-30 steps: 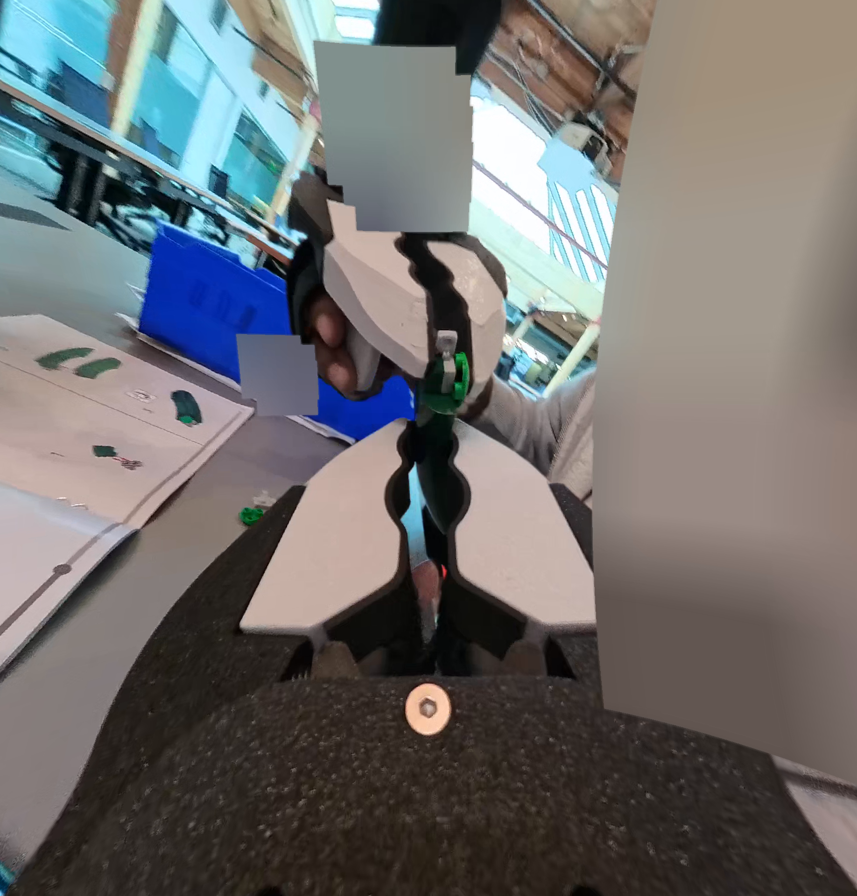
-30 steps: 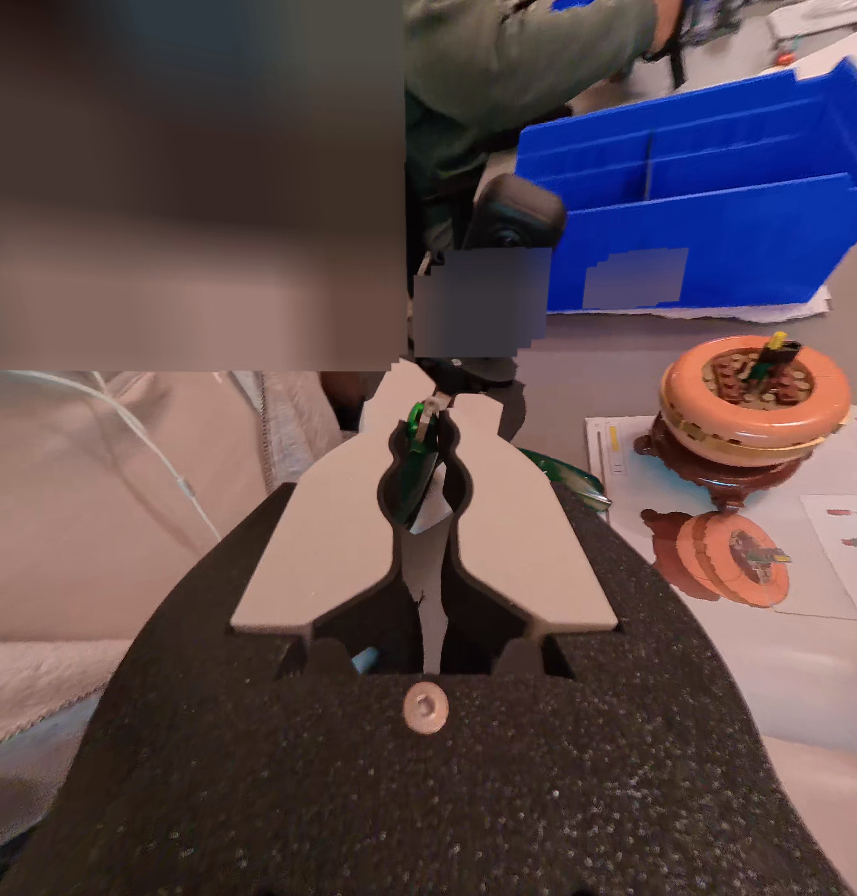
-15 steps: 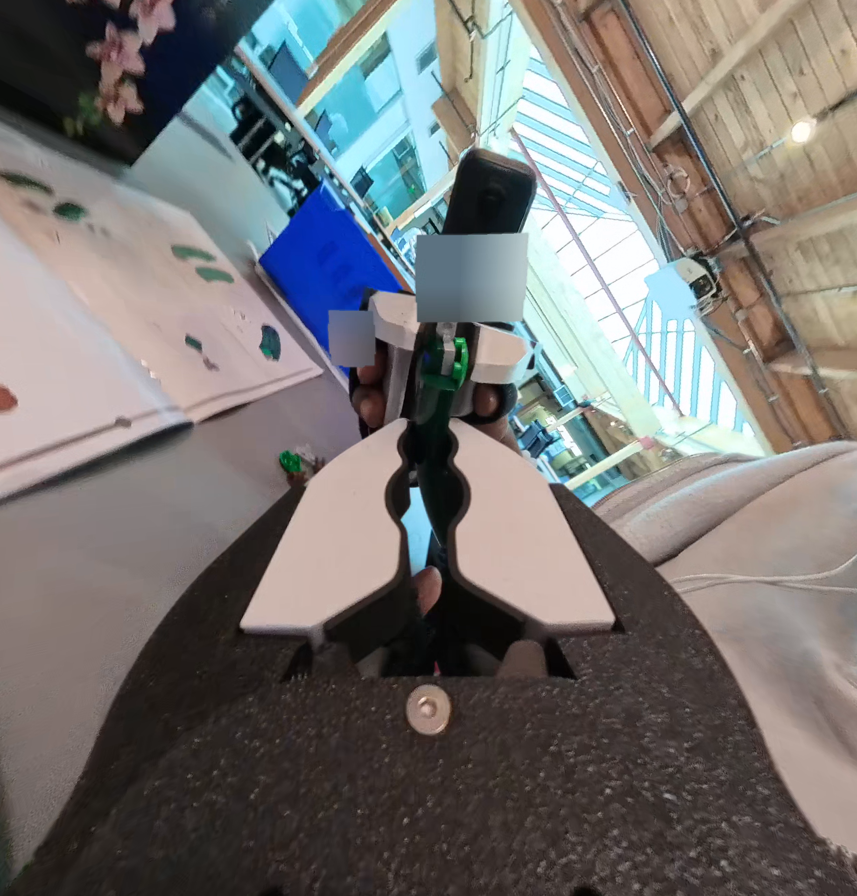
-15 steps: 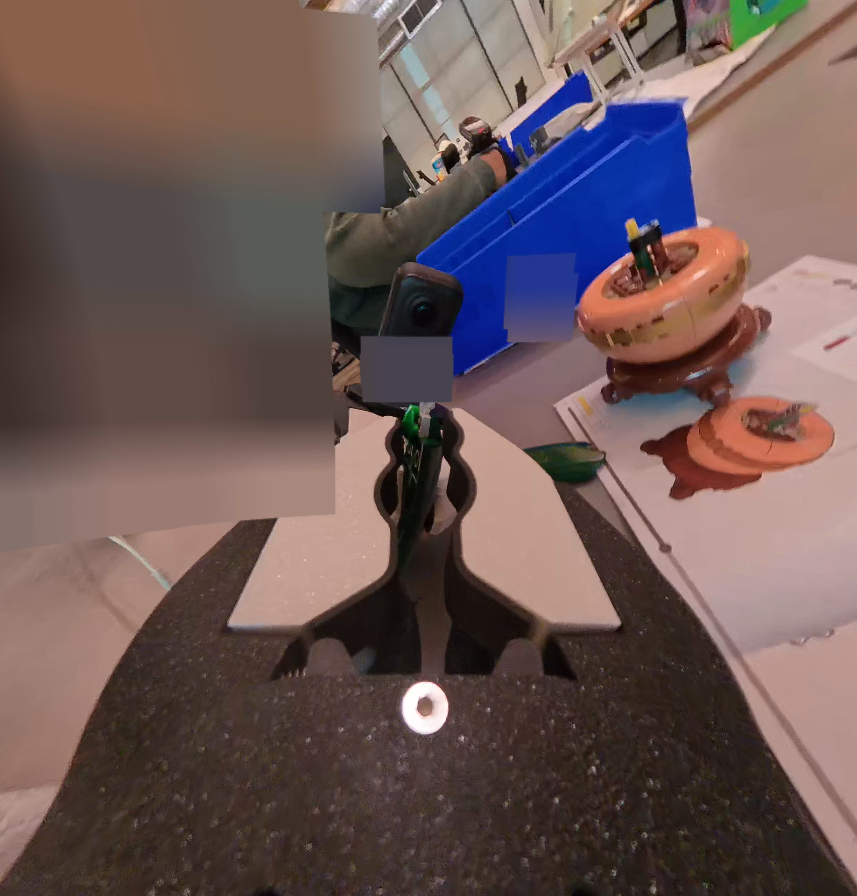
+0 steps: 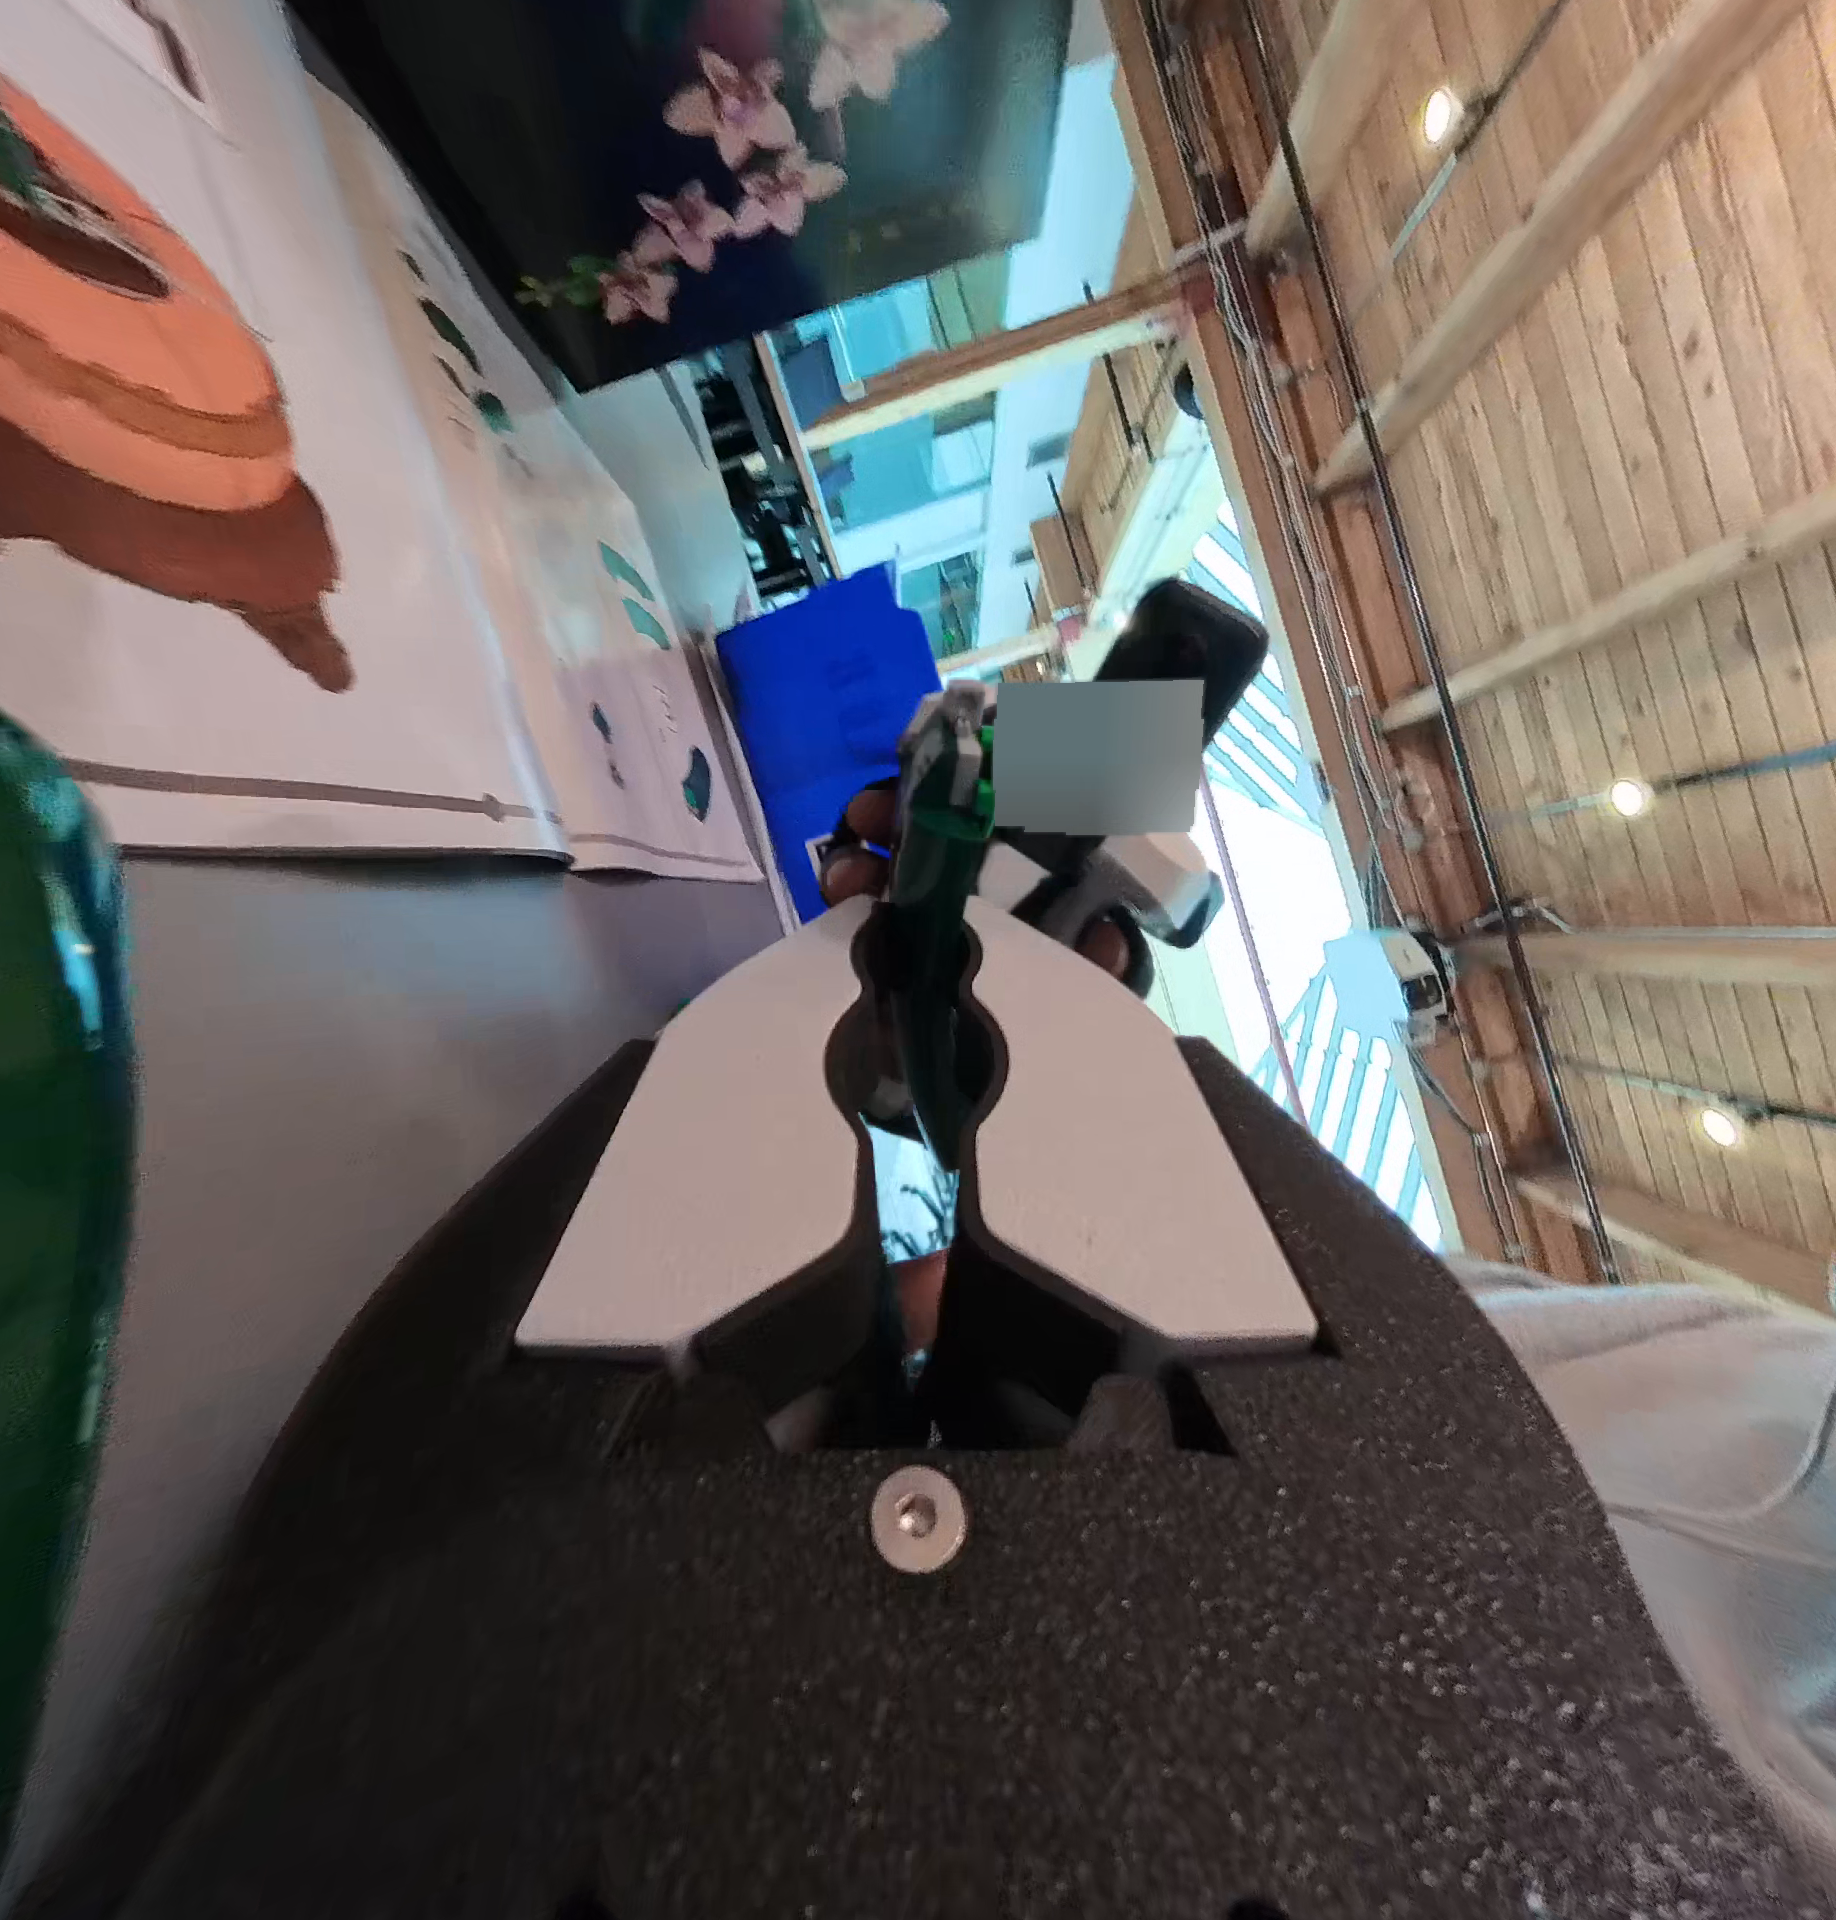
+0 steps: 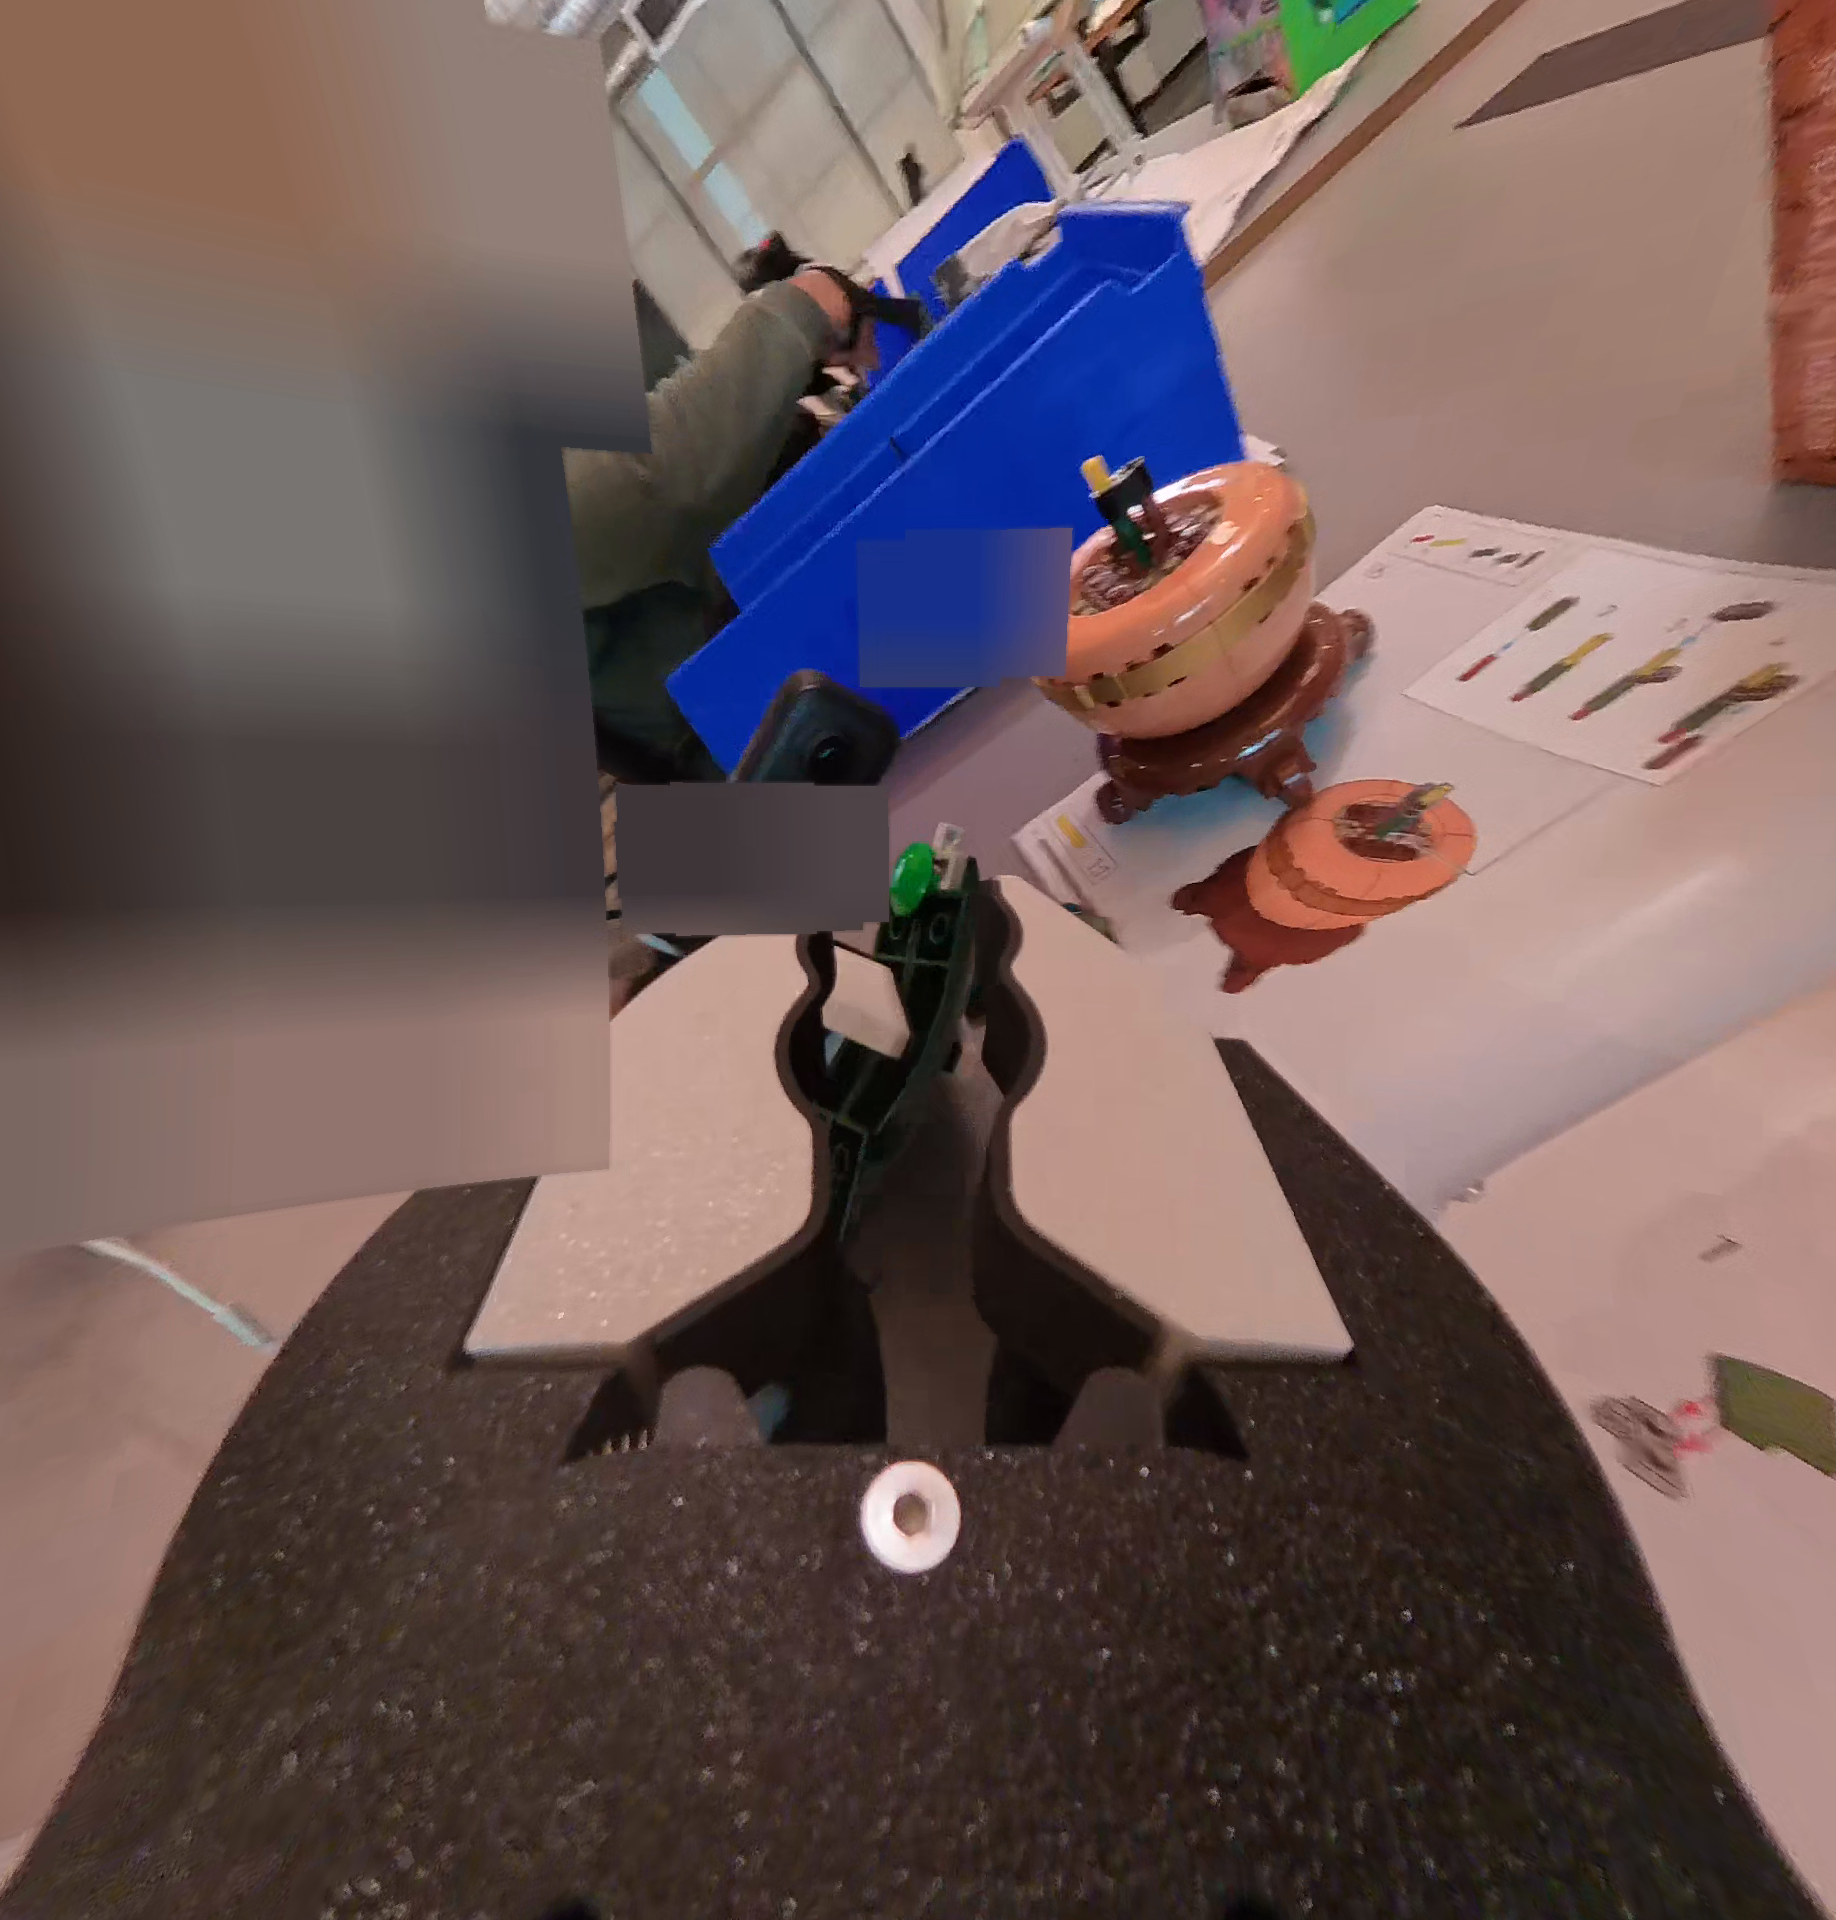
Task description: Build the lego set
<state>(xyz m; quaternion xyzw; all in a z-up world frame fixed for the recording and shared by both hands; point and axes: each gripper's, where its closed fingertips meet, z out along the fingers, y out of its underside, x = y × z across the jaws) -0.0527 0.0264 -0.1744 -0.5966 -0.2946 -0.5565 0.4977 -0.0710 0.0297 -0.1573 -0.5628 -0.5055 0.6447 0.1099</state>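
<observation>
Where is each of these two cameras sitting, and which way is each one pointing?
Left wrist view: sits on the left gripper, looking along its fingers, rolled sideways, toward the instruction booklet, blue bin and wooden ceiling; own fingers and a hand show.
Right wrist view: sits on the right gripper, looking over the table at the orange pot model; own fingers show.
Shared: the dark green leaf piece both grippers pinch, and each other's gripper.

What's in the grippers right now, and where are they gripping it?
Both the left gripper and right gripper clamp one dark green leaf piece, pinching its blade.
</observation>
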